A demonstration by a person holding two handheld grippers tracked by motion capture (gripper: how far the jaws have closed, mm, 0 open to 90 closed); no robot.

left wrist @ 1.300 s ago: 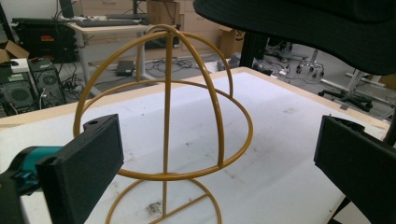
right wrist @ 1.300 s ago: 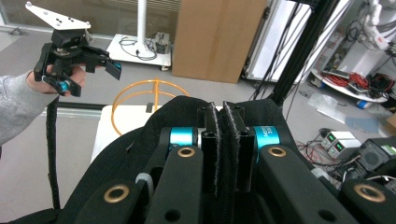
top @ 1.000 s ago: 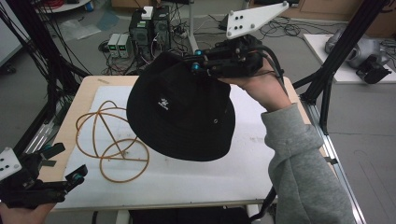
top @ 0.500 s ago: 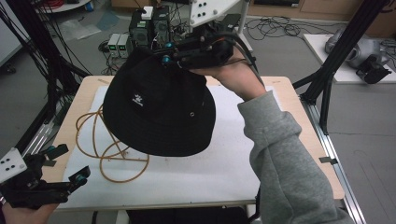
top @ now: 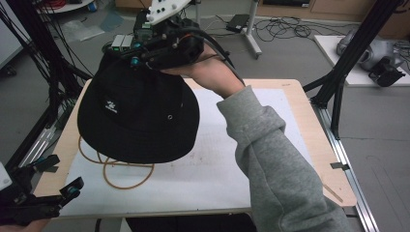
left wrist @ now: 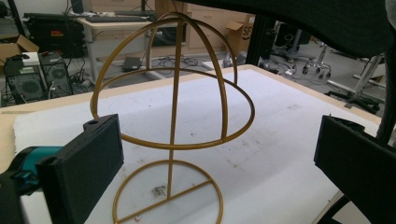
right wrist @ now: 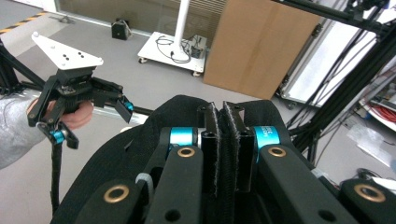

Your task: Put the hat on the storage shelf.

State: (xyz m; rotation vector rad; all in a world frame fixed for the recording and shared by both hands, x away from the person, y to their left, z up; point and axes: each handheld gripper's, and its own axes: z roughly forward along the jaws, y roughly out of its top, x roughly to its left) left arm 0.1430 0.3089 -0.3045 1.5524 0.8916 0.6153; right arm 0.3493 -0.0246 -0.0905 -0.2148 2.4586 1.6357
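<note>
**Hat on its way to the stand**

Right gripper (top: 138, 60) pinches the black hat (top: 138, 118) by its brim, up over the table's far left corner. Left gripper (top: 60, 176) waits open near the front left corner. Putting the hat on the gold wire stand (left wrist: 173, 121) is left. From above, the hat hides most of the stand.

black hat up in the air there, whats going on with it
A person holds a gripper in each hand at a table. The right gripper is shut on the brim of the black bucket hat and holds it in the air above the gold wire hat stand, which sits on the white mat. The left gripper waits open at the table's near left corner, pointed at the stand. The hat is not yet on the stand.
</note>
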